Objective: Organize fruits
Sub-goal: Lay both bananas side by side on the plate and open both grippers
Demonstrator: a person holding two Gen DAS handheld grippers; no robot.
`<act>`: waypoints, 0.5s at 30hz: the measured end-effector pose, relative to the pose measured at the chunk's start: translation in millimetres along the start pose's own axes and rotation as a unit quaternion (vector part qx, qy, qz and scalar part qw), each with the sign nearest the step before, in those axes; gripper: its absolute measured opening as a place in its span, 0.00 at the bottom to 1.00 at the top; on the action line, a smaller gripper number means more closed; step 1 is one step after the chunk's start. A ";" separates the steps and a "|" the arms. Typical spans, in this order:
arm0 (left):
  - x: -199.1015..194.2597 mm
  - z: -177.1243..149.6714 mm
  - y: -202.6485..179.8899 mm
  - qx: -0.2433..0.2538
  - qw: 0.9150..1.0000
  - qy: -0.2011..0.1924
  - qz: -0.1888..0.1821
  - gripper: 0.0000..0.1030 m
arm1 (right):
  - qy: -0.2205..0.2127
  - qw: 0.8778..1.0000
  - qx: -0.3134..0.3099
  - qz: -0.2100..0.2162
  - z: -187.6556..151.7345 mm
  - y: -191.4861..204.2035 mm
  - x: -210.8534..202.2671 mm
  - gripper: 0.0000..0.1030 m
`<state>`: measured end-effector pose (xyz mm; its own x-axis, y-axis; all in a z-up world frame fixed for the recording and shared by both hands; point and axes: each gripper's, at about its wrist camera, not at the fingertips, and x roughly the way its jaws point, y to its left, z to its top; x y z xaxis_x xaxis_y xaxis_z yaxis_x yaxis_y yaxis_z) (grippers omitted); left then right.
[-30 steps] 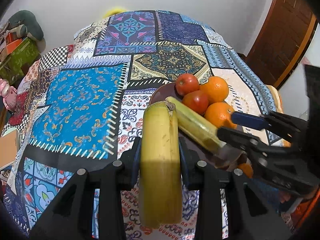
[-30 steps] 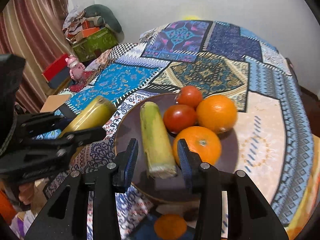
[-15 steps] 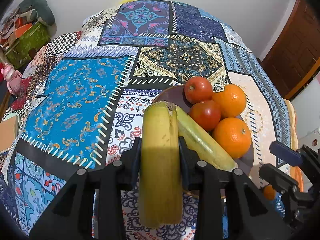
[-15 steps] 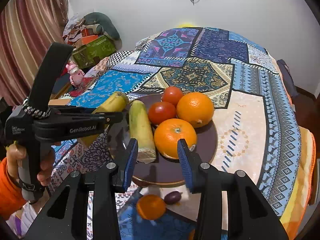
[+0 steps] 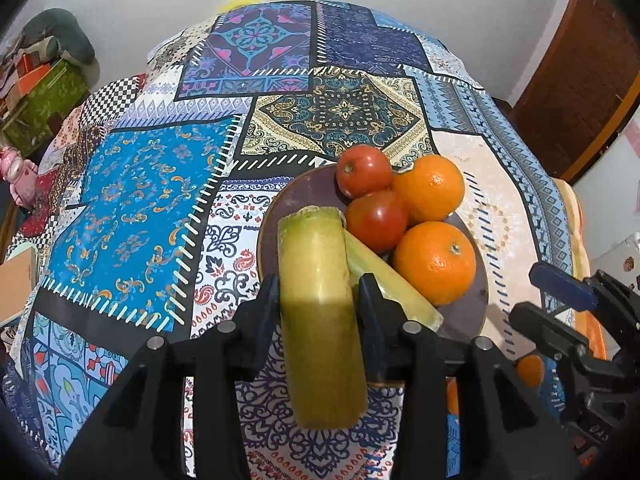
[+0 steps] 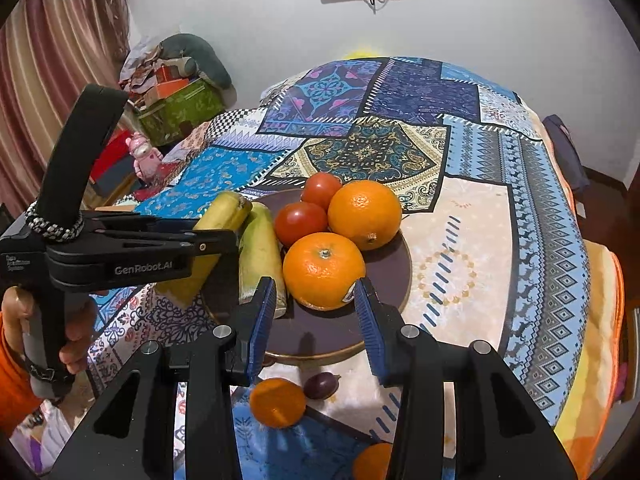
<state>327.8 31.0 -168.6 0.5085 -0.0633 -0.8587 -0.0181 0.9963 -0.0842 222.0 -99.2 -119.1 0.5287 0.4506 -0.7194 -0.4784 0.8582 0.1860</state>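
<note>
My left gripper (image 5: 318, 308) has a yellow-green banana piece (image 5: 320, 312) between its jaws, which are opening; a thin gap shows at the right pad. The banana's far end lies over the left rim of the dark plate (image 5: 296, 196), beside a second banana piece (image 5: 384, 276). Two tomatoes (image 5: 364, 170) and two oranges (image 5: 436, 262) fill the plate's right side. My right gripper (image 6: 316, 320) hovers open over the plate's near edge (image 6: 320, 336) with nothing in it, the front orange (image 6: 324, 270) just beyond. The right wrist view shows the left gripper (image 6: 216, 236) holding the banana (image 6: 224, 216) from the left.
A small orange (image 6: 276, 402), a dark plum (image 6: 322, 386) and another orange (image 6: 374, 460) lie on the patchwork cloth (image 5: 140, 200) in front of the plate. A hand in an orange sleeve (image 6: 76, 332) holds the left tool. Boxes and a pink toy (image 6: 142, 156) stand beyond the table's left edge.
The left gripper carried its banana rightward onto the plate's rim beside the other piece, and its jaws loosened slightly. The right gripper drew back from the plate, away from the banana piece there.
</note>
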 end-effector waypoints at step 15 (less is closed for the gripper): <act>-19.8 -49.1 3.6 0.023 0.999 0.018 -0.019 0.38 | 0.001 1.000 -0.005 -0.002 -3.3 3.3 -0.8 0.37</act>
<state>275.3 33.0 -176.7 0.4774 -0.1024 -0.8727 0.0405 0.9947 -0.0945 217.6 -97.6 -120.1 0.5302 0.4461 -0.7211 -0.4826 0.8580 0.1760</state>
